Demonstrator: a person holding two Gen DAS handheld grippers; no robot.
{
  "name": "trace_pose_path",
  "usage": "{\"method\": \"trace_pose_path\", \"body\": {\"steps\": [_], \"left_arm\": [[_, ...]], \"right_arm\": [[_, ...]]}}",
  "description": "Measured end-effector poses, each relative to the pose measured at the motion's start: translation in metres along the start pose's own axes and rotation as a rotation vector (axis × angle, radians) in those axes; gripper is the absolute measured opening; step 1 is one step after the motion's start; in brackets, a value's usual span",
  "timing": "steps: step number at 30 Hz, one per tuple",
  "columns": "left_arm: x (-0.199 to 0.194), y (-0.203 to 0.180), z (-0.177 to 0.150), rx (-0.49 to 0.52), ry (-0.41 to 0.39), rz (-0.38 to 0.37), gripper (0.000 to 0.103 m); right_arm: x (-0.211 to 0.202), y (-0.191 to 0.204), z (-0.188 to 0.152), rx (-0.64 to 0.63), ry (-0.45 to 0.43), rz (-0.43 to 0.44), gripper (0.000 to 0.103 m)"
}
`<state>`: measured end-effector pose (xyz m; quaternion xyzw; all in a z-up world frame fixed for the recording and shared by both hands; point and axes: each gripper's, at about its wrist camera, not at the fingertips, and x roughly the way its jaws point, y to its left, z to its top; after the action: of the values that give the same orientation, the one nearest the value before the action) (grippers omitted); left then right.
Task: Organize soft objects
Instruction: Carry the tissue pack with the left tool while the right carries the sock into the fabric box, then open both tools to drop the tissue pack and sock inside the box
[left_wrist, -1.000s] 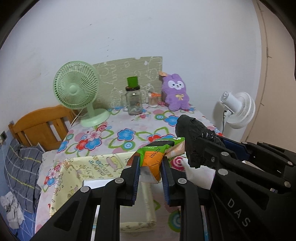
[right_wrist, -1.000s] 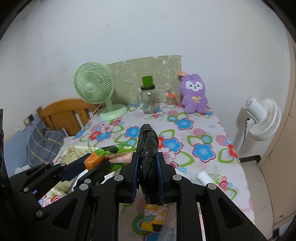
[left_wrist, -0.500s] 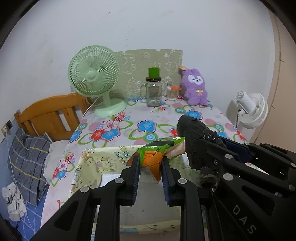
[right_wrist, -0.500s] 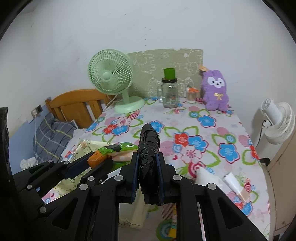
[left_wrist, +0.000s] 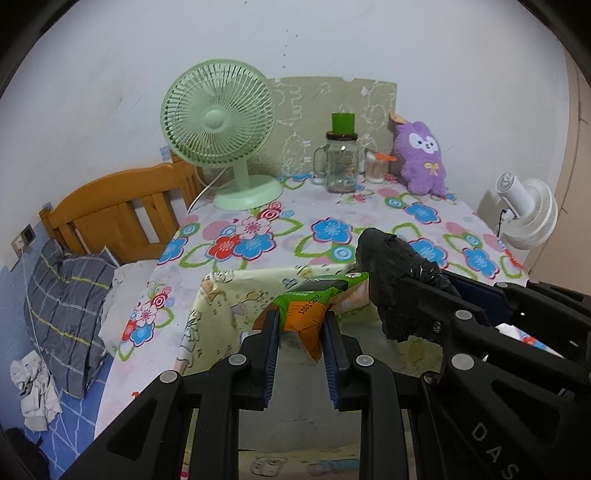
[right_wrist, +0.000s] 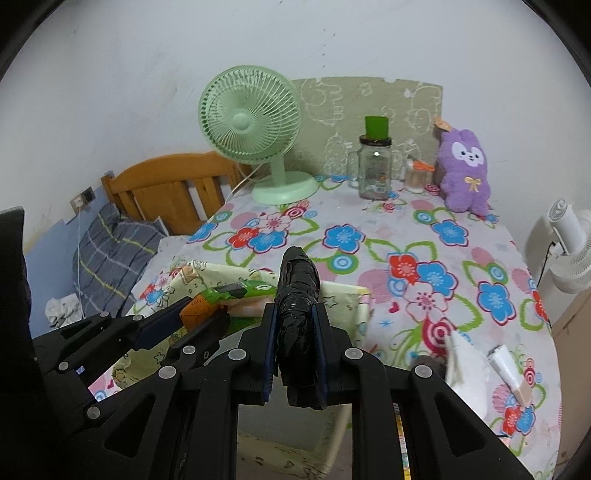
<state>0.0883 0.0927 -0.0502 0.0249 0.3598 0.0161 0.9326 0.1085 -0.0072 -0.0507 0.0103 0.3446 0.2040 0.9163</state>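
Both hands have advanced over the fabric bin (right_wrist: 364, 295); our left gripper (left_wrist: 301, 332) clamps the orange-green packet (left_wrist: 310, 314), our right gripper (right_wrist: 295, 328) the black bundle (right_wrist: 297, 295), both long axes pointing away over the bin's near edge

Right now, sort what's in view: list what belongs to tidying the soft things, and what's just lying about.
Part of the job:
- snack packet, held in the left gripper
- black bundle, held in the right gripper
- cream fabric box below them
- purple plush rabbit, possibly

Lying about:
- green fan
- glass jar
- white fan
- grey pillow

The floral-clothed table (right_wrist: 461, 258) bears a green fan (right_wrist: 258, 140), jar (right_wrist: 375, 166) and purple plush (right_wrist: 465, 170).
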Motion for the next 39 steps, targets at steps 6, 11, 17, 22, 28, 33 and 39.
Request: {"method": "trace_pose_path", "body": {"steps": [6, 11, 17, 22, 28, 33, 39], "left_arm": [[0.015, 0.011, -0.009, 0.000, 0.041, 0.019, 0.025], [0.027, 0.017, -0.015, -0.009, 0.077, 0.017, 0.030], [0.035, 0.021, -0.017, -0.020, 0.109, 0.007, 0.045], [0.038, 0.020, -0.018, -0.024, 0.117, -0.008, 0.058], [0.039, 0.020, -0.017, -0.038, 0.126, -0.020, 0.072], [0.035, 0.017, -0.015, -0.044, 0.117, -0.020, 0.082], [0.026, 0.013, -0.011, -0.057, 0.109, -0.033, 0.087]], "right_arm": [[0.018, 0.010, -0.002, -0.009, 0.039, 0.018, 0.021], [0.032, 0.014, -0.005, -0.014, 0.067, 0.029, 0.021], [0.046, 0.019, -0.006, -0.032, 0.099, 0.048, 0.021], [0.054, 0.016, -0.006, -0.021, 0.122, 0.057, 0.029], [0.055, 0.009, -0.006, 0.004, 0.122, 0.038, 0.069], [0.050, 0.007, -0.006, -0.014, 0.113, 0.015, 0.075], [0.037, 0.005, -0.006, -0.016, 0.094, -0.008, 0.081]]}}
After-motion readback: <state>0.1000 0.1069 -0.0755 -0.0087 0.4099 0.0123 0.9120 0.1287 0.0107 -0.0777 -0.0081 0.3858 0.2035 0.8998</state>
